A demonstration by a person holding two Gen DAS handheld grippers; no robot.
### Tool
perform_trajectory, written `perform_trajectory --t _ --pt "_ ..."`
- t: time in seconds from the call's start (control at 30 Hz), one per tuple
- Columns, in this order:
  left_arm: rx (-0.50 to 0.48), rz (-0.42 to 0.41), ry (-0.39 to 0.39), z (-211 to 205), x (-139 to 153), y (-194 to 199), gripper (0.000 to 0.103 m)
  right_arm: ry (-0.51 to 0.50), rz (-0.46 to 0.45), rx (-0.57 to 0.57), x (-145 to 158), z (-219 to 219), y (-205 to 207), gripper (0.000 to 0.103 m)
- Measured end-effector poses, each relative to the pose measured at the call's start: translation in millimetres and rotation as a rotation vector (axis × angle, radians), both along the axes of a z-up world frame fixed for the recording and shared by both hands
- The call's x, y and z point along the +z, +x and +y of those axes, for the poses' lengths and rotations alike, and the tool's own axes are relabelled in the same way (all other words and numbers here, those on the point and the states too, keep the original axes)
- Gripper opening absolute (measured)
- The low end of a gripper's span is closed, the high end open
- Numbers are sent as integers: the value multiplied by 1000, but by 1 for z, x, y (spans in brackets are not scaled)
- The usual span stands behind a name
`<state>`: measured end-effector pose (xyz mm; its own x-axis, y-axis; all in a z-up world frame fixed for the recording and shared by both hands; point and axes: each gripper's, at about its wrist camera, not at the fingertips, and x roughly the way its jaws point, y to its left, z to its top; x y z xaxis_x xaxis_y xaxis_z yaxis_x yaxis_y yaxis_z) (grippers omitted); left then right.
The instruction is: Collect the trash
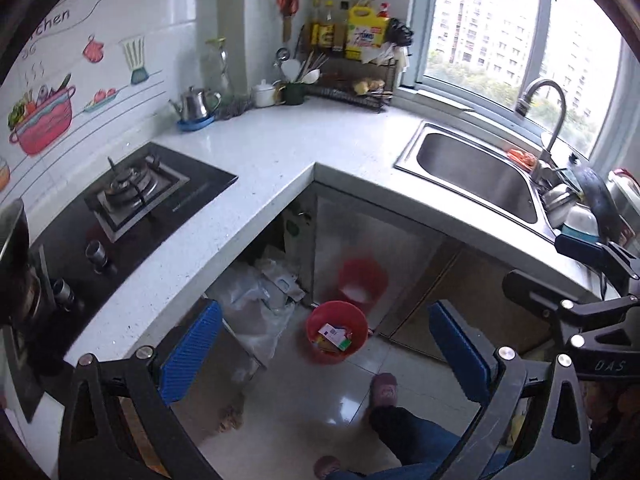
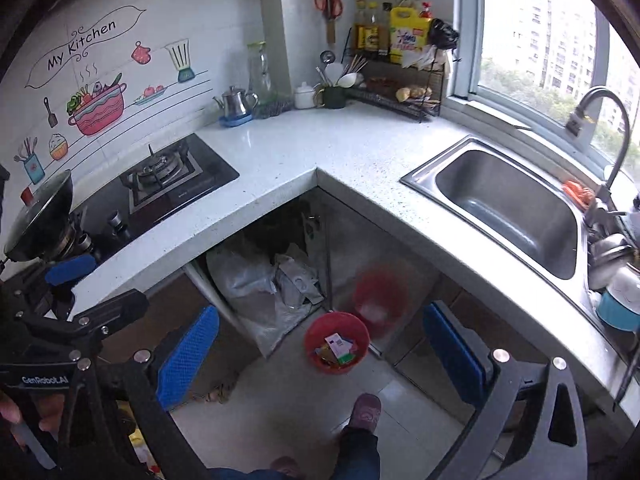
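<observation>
A red trash bin (image 1: 337, 331) stands on the floor in the inner corner under the worktop; it also shows in the right wrist view (image 2: 337, 342). It holds several pieces of trash, such as small packets and wrappers (image 1: 334, 335) (image 2: 338, 347). My left gripper (image 1: 326, 354) is open and empty, held high above the floor over the bin. My right gripper (image 2: 320, 354) is open and empty, also high above the bin. The right gripper's body (image 1: 576, 312) shows at the right edge of the left wrist view. The left gripper's body (image 2: 80, 320) shows at the left of the right wrist view.
A white L-shaped worktop (image 1: 280, 148) carries a gas hob (image 1: 132, 192), a steel sink (image 1: 476, 172) with a tap, a kettle (image 1: 196, 104) and a rack of bottles (image 1: 352, 36). Plastic bags (image 1: 260, 292) lie in the open cabinet. My slippered feet (image 1: 384, 390) stand on the tiled floor.
</observation>
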<state>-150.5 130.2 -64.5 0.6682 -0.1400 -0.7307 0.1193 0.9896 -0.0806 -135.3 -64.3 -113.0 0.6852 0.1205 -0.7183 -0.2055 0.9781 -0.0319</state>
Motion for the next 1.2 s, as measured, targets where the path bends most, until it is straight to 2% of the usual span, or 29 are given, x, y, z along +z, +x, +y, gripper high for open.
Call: perform_trajectory --t 0.07,0.23,0.6,0.77,0.87,1.2 --pt "-9 6 -5 -3 3 -4 102 -9 3 -5 3 3 -7 102" --pt "-50 28 -75 -7 10 -12 102 -18 3 -37 12 -2 -21 102" --pt "-51 2 -58 -32 32 -27 102 -67 26 -12 27 -6 -31 102" --pt "-19 -6 -60 -29 30 -28 102 -71 1 -6 31 -8 -37 102" --pt "-14 -3 -53 -31 27 -29 102 -112 -23 -7 30 -5 -40 102" --pt "-12 -14 -57 -33 30 -31 102 -87 -9 -11 32 -11 -42 102"
